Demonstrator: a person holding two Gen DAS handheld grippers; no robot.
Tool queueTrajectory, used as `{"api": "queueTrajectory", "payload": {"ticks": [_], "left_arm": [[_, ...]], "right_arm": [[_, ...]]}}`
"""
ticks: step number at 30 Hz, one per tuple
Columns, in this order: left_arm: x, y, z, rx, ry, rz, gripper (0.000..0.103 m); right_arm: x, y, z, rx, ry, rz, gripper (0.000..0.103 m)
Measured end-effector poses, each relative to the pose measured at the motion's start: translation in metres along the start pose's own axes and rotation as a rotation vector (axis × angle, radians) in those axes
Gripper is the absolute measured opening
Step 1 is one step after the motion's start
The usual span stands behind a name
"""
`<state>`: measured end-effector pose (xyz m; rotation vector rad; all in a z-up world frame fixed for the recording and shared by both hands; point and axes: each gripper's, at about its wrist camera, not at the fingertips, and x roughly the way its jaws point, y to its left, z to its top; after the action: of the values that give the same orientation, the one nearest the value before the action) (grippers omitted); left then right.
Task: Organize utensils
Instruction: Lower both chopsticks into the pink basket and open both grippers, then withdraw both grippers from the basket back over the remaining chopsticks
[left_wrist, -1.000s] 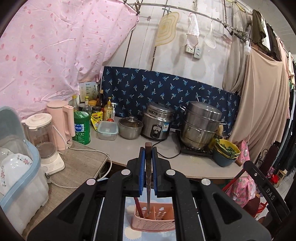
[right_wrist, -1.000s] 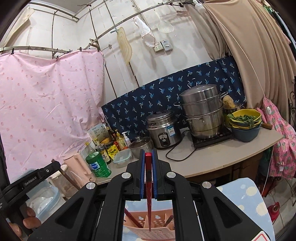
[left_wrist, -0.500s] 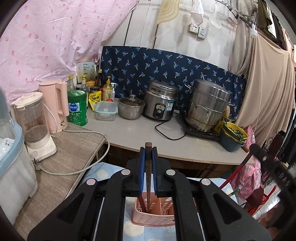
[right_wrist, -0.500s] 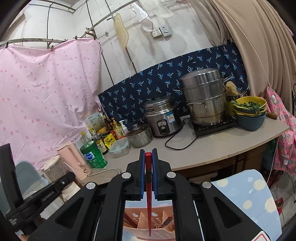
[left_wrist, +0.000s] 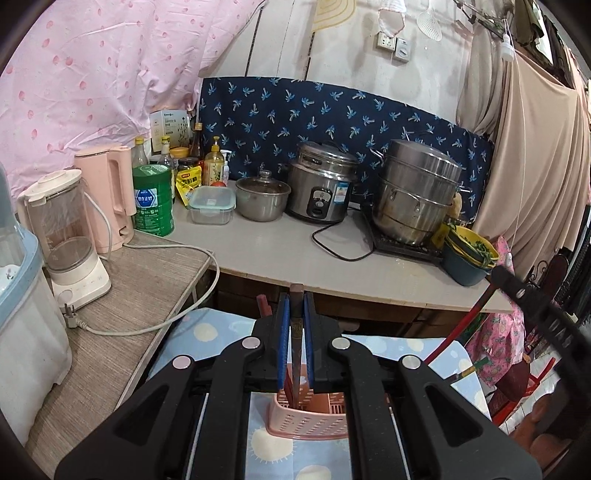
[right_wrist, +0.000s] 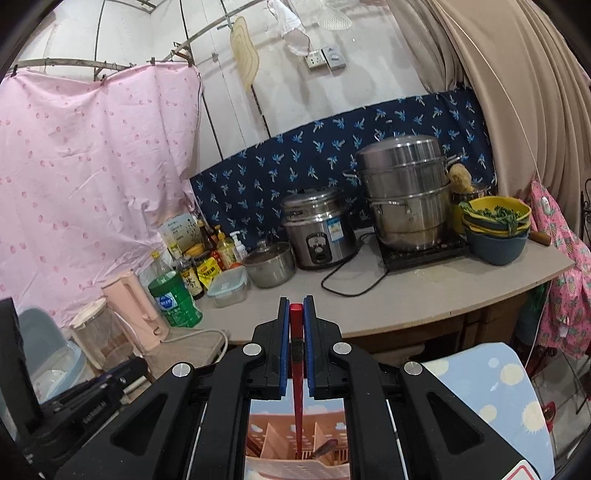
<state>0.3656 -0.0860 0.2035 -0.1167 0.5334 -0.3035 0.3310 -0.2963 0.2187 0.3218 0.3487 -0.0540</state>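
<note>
Right wrist view shows the pink utensil basket (right_wrist: 295, 448) from above w/ its dividers and a dark utensil inside; left view shows only its perforated outer wall. Left gripper (left_wrist: 296, 314) is clamped on a dark brown chopstick (left_wrist: 295, 354), tip down in the basket just below. Right gripper (right_wrist: 296, 314) pinches a red chopstick (right_wrist: 297, 387) likewise.
</note>
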Motion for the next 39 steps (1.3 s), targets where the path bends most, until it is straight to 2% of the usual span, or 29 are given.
{"api": "queueTrajectory", "payload": {"ticks": [2, 5, 6, 7, 8, 10, 13, 17, 20, 22, 32, 39], "left_arm": [[0.001, 0.000, -0.003, 0.001, 0.008, -0.005, 0.008], [-0.001, 0.001, -0.007, -0.006, 0.001, -0.005, 0.008], [-0.003, 0.001, -0.009, -0.006, -0.003, 0.001, 0.010], [-0.004, 0.002, -0.010, -0.007, -0.003, 0.006, 0.017], [-0.006, 0.001, -0.011, -0.008, -0.002, 0.008, 0.022], [-0.013, 0.002, -0.014, -0.007, -0.007, 0.013, 0.038], [-0.027, 0.000, -0.022, 0.012, -0.019, 0.027, 0.048], [-0.048, -0.002, -0.035, 0.033, -0.024, 0.040, 0.053], [-0.066, -0.003, -0.050, 0.052, -0.017, 0.059, 0.062], [-0.079, -0.004, -0.063, 0.069, -0.019, 0.077, 0.065], [-0.123, 0.000, -0.131, 0.091, 0.055, 0.125, 0.067], [-0.144, 0.005, -0.180, 0.081, 0.111, 0.139, 0.067]], "right_arm": [[0.002, -0.002, -0.009, -0.008, 0.015, -0.014, 0.008], [-0.001, -0.002, -0.017, -0.036, 0.032, -0.030, 0.013], [-0.003, -0.003, -0.019, -0.039, 0.035, -0.032, 0.020], [-0.006, -0.002, -0.021, -0.044, 0.036, -0.034, 0.031], [-0.010, -0.003, -0.024, -0.049, 0.036, -0.040, 0.036], [-0.020, -0.002, -0.030, -0.059, 0.039, -0.049, 0.046], [-0.035, 0.000, -0.041, -0.073, 0.045, -0.065, 0.057], [-0.059, 0.001, -0.060, -0.084, 0.059, -0.065, 0.066], [-0.082, 0.006, -0.076, -0.107, 0.054, -0.081, 0.076], [-0.098, 0.010, -0.089, -0.135, 0.057, -0.092, 0.081], [-0.165, 0.037, -0.162, -0.269, 0.105, -0.149, 0.085], [-0.191, 0.038, -0.206, -0.271, 0.167, -0.176, 0.086]]}}
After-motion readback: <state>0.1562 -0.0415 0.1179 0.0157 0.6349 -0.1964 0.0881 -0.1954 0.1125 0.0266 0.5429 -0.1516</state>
